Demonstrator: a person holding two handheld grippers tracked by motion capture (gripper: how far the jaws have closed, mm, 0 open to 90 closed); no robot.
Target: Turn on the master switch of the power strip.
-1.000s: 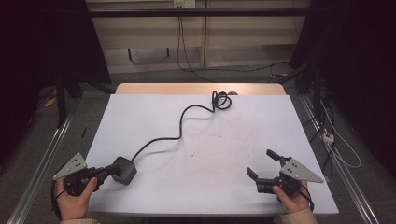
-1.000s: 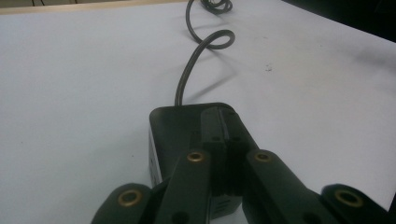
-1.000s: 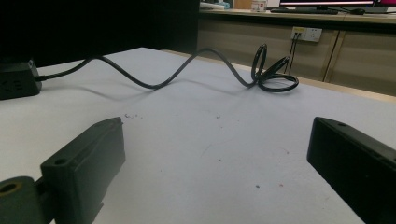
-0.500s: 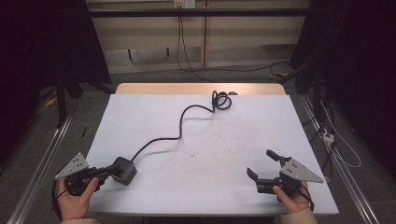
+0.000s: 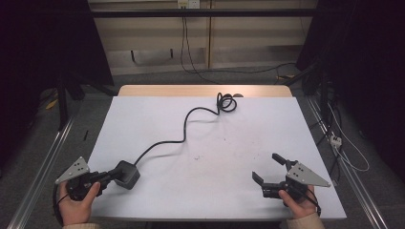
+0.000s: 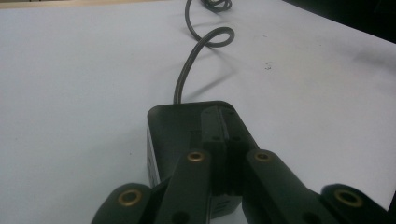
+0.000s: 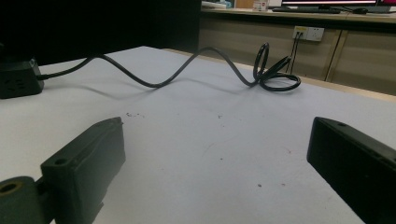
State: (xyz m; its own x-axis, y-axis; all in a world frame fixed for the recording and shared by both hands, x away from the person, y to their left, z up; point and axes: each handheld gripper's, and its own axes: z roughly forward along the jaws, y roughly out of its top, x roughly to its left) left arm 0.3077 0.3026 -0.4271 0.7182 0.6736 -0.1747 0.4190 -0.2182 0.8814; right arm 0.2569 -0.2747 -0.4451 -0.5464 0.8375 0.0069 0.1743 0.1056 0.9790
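White covering lies over the table (image 5: 205, 129), and near its front left corner sits a black power block (image 5: 127, 174), with its black cable (image 5: 184, 131) winding across the surface to a loose coil (image 5: 226, 102) by the far edge. The left gripper (image 5: 114, 175) has both jaws pressed together on the near end of this block, as the left gripper view shows it (image 6: 196, 135). The right gripper (image 5: 269, 167) rests at the front right, well apart from the block, jaws spread wide with nothing between them.
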